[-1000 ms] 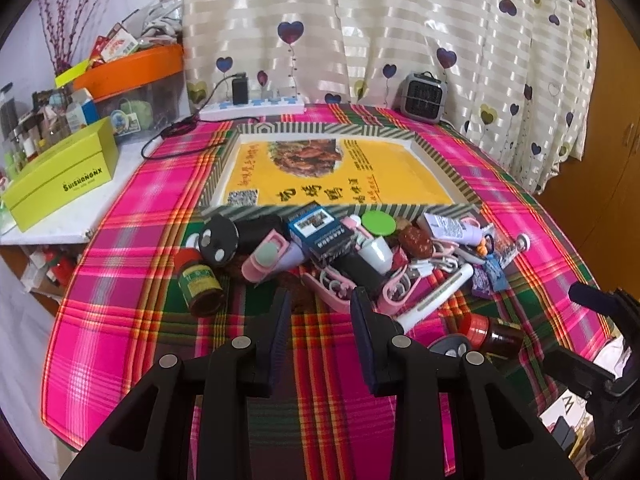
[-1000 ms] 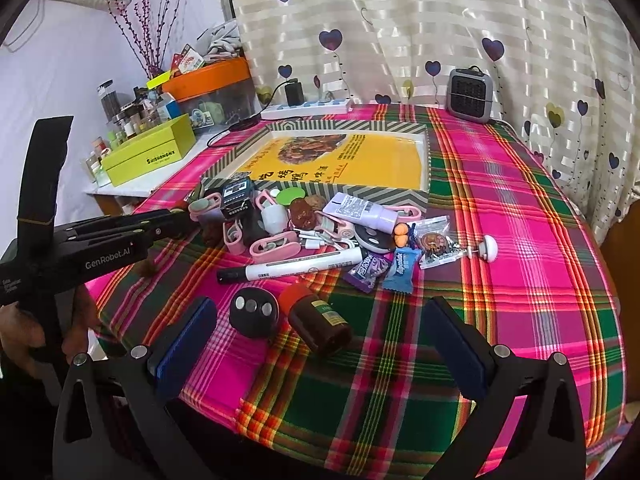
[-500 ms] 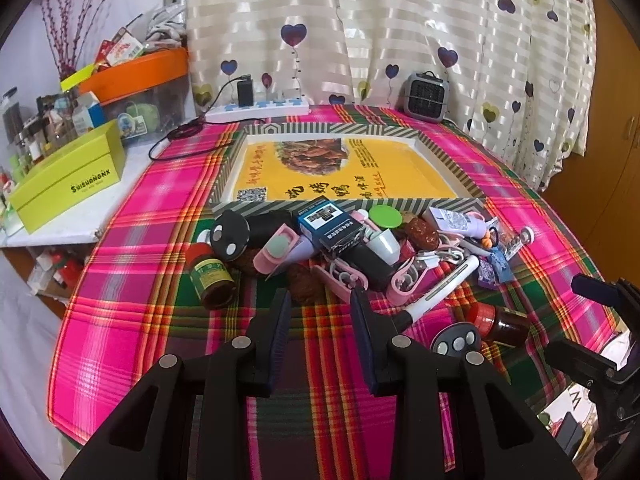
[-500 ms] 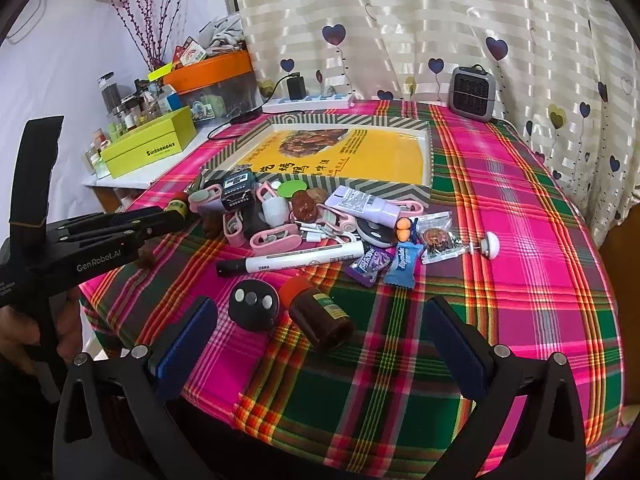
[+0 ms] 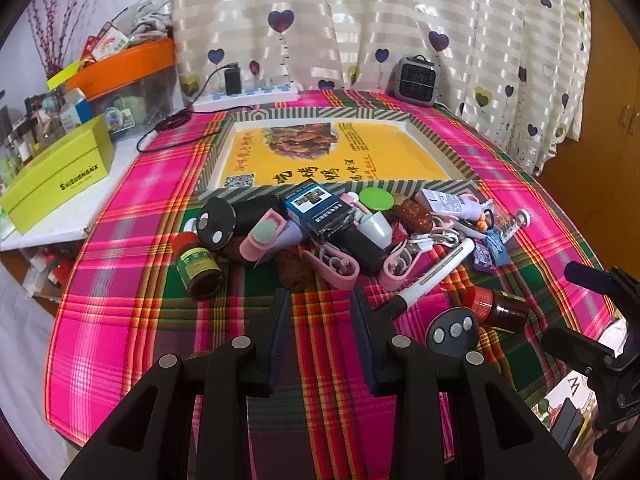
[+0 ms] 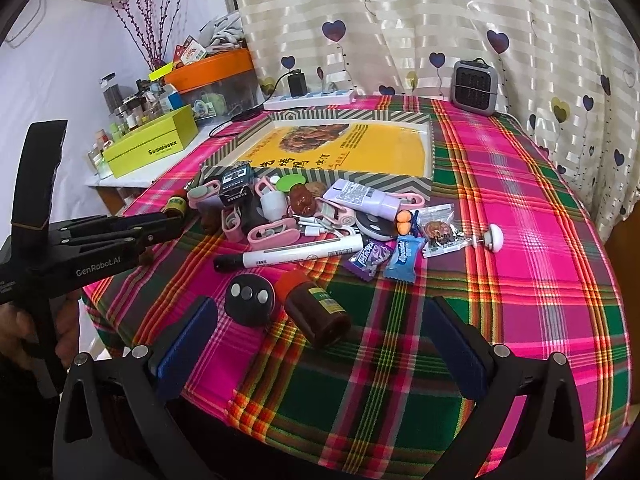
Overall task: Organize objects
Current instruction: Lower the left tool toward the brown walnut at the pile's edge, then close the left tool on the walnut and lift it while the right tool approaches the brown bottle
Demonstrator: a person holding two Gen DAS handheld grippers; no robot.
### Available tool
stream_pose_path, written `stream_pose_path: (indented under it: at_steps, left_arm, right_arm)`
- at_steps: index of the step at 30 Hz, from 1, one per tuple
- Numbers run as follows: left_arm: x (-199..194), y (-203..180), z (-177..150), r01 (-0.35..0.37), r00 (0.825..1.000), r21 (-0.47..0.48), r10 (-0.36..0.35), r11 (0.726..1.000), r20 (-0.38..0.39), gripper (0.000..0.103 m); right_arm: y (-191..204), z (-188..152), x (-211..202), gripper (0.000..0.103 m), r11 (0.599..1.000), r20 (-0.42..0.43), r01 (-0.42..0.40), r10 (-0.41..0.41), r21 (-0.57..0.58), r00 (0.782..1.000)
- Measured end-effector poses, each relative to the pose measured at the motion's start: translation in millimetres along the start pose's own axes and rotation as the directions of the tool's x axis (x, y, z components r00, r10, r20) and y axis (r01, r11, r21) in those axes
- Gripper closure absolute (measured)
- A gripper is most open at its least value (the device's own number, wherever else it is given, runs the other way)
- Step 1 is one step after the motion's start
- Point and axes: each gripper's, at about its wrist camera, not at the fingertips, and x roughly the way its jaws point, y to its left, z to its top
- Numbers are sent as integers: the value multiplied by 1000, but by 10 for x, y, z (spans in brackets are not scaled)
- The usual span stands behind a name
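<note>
A heap of small objects lies on the plaid tablecloth in front of a striped-rim tray (image 5: 224, 148) (image 6: 432, 136) lined with a yellow sheet. My left gripper (image 5: 320, 308) (image 6: 164, 228) hovers open and empty just short of the heap, near a brown lump (image 5: 294, 270). My right gripper (image 6: 324, 308) (image 5: 588, 280) is wide open low over the table's near edge. A red-capped brown bottle (image 6: 316, 312) (image 5: 500, 308) lies between its fingers, untouched. A black disc (image 6: 250, 298) with three silver dots lies beside the bottle. Behind them lies a white marker (image 6: 296, 254) (image 5: 436, 272).
A green-labelled jar (image 5: 198, 270), pink clips (image 5: 336, 268), a dark blue box (image 5: 318, 208), wrapped candies (image 6: 404, 254) and a lilac tube (image 6: 368, 198) are in the heap. A power strip (image 6: 310, 98) and a small heater (image 6: 476, 88) stand at the back. A lime box (image 5: 60, 176) sits on the side shelf.
</note>
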Motion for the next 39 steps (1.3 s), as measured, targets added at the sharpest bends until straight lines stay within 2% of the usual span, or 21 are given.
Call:
stream_pose_path:
  at_steps: [10,17,25,33,39]
  left_arm:
    - [54,27,2,37,999,-3,-37,999,-9,74]
    - [52,49,-7,39,999,-6,-39,999,-6,74]
    - [27,151,-25,78,997,-37,-79,996,-14,74]
    - [-34,273,-46,46,999,-40,-46,998,4,74]
    - [-34,402,-52,38,999,-64,-38,997,9,74]
  right_arm:
    - [-24,16,50,0,1000,3,-7,7,-4,1000]
    - [-6,27,24,0,999,40,-46,46,-25,998]
    - [37,8,43,0,995,30,-93,94,-39,995]
    - [-21,-4,39,0,997,23,-75,75,-15,997]
    - [-47,-10,39,0,996,24,-89,89,-16,996]
